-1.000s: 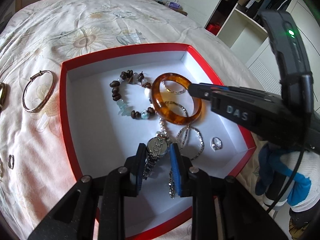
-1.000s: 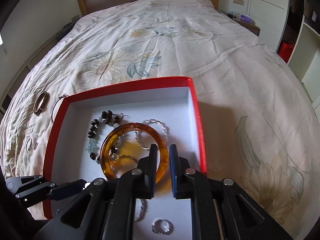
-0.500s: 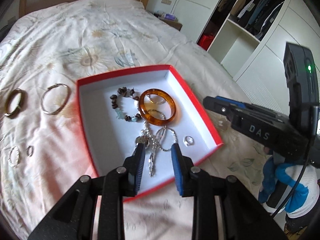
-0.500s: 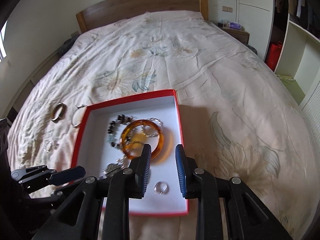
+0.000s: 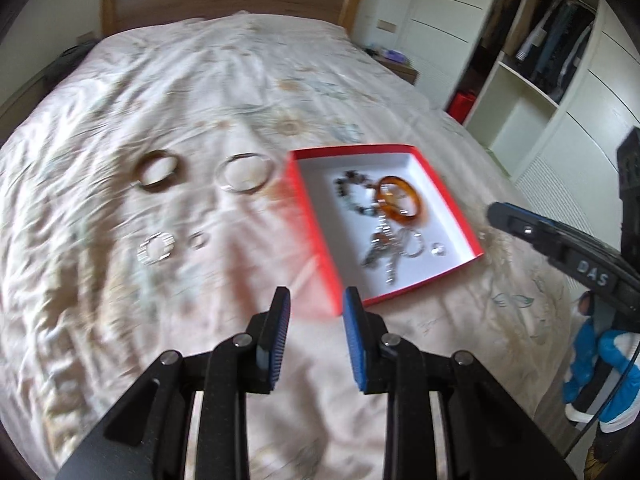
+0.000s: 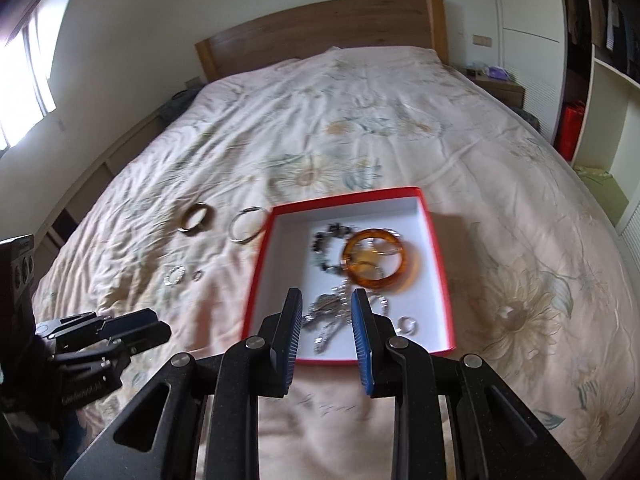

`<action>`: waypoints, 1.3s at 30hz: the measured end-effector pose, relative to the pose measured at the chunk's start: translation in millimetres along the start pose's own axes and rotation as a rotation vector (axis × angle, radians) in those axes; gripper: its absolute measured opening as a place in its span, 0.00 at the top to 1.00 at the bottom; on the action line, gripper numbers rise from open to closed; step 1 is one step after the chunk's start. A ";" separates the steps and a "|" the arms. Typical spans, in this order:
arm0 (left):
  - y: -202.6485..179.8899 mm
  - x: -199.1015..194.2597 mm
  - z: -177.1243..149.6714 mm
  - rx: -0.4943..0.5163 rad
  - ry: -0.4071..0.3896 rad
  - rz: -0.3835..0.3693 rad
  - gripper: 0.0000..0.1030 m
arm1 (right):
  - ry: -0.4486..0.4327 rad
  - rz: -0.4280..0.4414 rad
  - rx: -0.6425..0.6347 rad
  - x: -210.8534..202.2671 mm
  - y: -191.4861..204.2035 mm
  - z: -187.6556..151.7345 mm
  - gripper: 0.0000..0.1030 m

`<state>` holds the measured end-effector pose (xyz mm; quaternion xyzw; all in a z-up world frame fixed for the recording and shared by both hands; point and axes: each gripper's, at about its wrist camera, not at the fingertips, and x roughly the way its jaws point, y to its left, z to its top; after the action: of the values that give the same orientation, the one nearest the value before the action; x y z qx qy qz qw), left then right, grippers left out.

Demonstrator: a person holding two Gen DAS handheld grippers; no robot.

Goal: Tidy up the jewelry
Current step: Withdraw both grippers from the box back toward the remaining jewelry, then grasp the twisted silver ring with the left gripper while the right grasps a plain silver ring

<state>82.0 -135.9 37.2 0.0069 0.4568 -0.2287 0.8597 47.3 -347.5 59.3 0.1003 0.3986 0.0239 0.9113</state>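
Right wrist view: both grippers hover above a floral bedspread [image 6: 400,92], the left gripper [image 5: 315,300] and right gripper [image 6: 326,302] each with fingers spread apart and empty. The red box [image 6: 438,256] holds an amber bangle [image 6: 375,259], beaded bracelet [image 6: 326,246], watch [image 6: 326,316] and ring [image 6: 408,325]. A brown bangle [image 6: 196,219], silver bangle [image 6: 248,230] and two small rings [image 6: 176,275] lie left of the box on the bedspread.
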 end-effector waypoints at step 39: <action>183.5 89.7 24.8 -0.197 0.078 0.085 0.75 | 0.251 0.244 -0.305 173.6 143.5 13.0 0.75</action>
<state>217.6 -11.7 -55.3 -0.0494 0.5096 -0.1452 0.8466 180.3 -187.7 -28.5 0.0053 0.4857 0.2061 0.8494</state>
